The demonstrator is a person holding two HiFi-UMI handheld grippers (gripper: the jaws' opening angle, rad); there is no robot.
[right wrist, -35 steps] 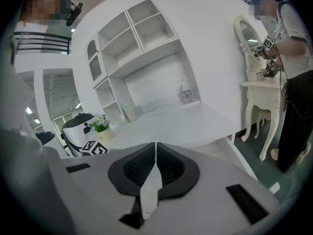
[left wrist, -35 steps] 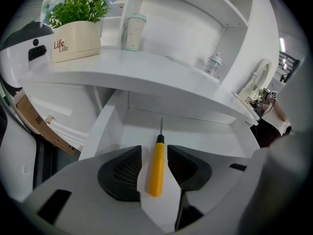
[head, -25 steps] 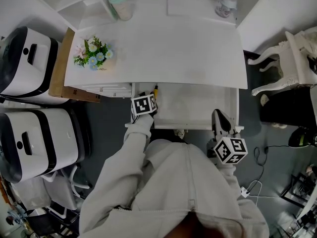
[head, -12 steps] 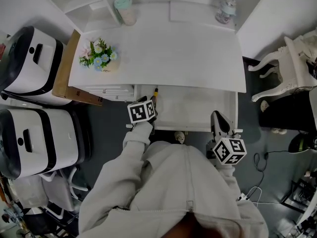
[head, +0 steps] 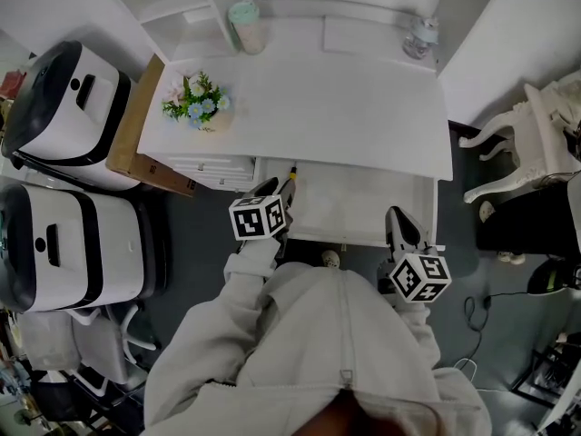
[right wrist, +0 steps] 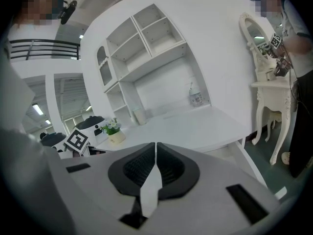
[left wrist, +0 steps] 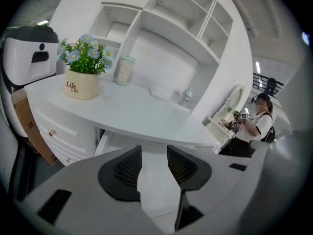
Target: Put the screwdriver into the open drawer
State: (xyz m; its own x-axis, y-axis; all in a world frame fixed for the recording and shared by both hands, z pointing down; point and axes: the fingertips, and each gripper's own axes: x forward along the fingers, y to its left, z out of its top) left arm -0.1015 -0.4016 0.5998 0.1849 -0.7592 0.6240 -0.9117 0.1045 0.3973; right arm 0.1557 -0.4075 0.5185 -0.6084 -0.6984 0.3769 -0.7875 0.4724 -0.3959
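The screwdriver [head: 290, 177], dark with a yellow band, lies at the left end of the open white drawer [head: 363, 209] under the desk top. My left gripper [head: 277, 192] hovers at the drawer's front left corner, just beside the screwdriver, and is open. In the left gripper view, the left gripper [left wrist: 154, 154] has only the drawer's white inside in its gap; the screwdriver is out of sight there. My right gripper [head: 397, 218] is at the drawer's front right corner. The right gripper [right wrist: 155, 150] is shut on nothing.
On the white desk [head: 345, 98] stand a flower pot [head: 201, 109], a cup [head: 246, 25] and a glass jar [head: 418, 34]. Two white appliances [head: 64, 243] and a cardboard box [head: 136, 130] stand left. A white chair [head: 536, 125] stands right. A person [left wrist: 258, 126] stands farther off.
My left gripper has drawn back a little from the drawer toward my body. The screwdriver stays at the drawer's left end. The right gripper has hardly moved.
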